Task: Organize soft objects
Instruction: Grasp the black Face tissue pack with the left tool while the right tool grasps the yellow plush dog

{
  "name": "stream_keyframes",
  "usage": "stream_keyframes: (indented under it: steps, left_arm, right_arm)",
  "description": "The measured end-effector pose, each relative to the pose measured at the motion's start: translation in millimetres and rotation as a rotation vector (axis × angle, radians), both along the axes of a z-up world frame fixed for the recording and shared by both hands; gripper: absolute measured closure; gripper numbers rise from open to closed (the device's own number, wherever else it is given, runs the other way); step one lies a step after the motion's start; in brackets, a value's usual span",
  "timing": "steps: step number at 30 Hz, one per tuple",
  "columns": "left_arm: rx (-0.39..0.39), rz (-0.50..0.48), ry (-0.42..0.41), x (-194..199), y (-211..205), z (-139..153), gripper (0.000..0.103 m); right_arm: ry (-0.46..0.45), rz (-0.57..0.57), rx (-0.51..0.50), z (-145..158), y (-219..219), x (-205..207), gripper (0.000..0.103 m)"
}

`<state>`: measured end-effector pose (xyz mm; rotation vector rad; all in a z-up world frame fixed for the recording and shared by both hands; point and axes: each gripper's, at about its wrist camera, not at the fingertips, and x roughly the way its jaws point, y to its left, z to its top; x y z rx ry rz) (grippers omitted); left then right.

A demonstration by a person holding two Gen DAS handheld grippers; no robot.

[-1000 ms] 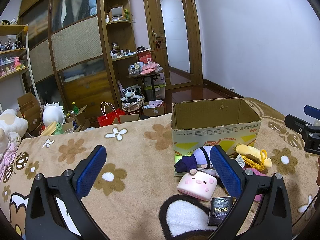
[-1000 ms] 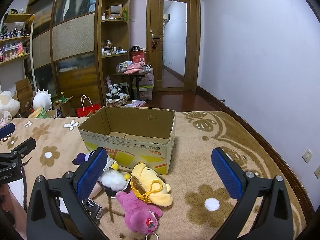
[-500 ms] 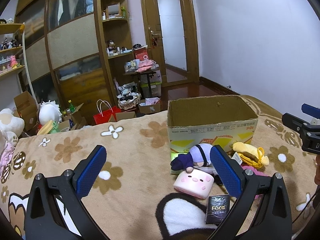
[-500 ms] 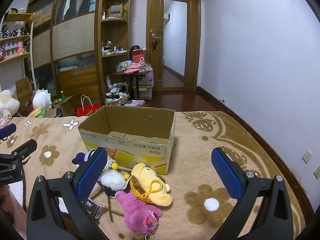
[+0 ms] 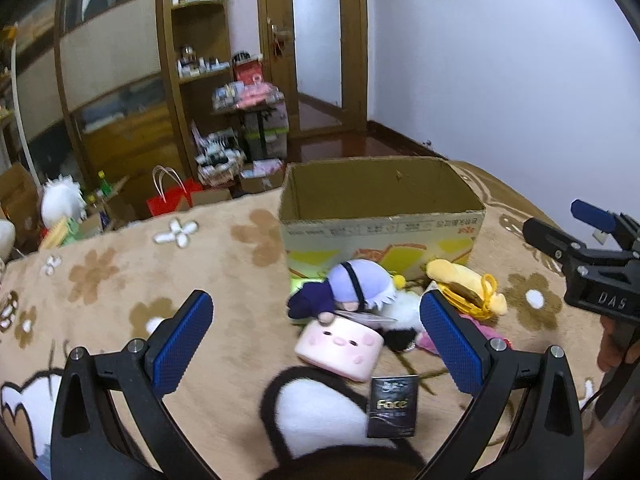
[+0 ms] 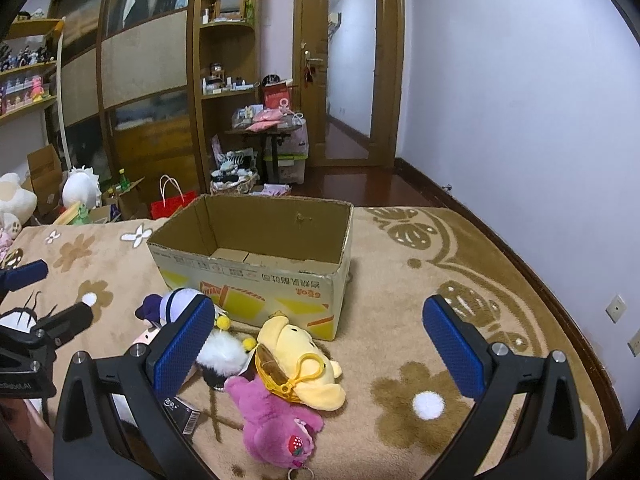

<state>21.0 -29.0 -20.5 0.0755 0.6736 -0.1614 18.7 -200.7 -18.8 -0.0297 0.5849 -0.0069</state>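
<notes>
Both grippers are wide open, empty. Left gripper (image 5: 316, 340) has swung toward the toys (image 5: 360, 304), now lower centre of its frame, front of the empty box (image 5: 380, 232). Right gripper (image 6: 320, 348) unchanged. Nothing boxed; first pick looks imminent.

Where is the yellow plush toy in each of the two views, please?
Left wrist view: the yellow plush toy lies right of centre, in front of the box's right corner.
Right wrist view: the toy lies lower centre, above the pink plush.
Shared landmark: the open cardboard box just behind it.
</notes>
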Motion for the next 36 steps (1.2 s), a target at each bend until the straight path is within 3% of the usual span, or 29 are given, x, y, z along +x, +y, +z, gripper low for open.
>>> stream_keyframes:
  steps: [10, 29, 33, 36]
  left_arm:
    - [-0.046, -0.035, 0.159, 29.4, -15.4, -32.0, 0.001]
    - [0.008, -0.087, 0.398, 54.6, -30.6, -91.4, 0.001]
    - [-0.047, -0.112, 0.489, 56.5, -33.5, -104.3, 0.001]
    - [-0.040, -0.124, 0.524, 56.9, -37.1, -111.8, 0.001]
  right_arm:
    - [0.089, 0.026, 0.008, -19.2, -2.4, 22.0, 0.000]
    - [0.275, 0.042, 0.104, -72.9, -17.5, 68.1, 0.000]
    - [0.305, 0.048, 0.120, -80.3, -18.7, 73.7, 0.000]
    - [0.325, 0.049, 0.131, -85.4, -20.2, 77.2, 0.000]
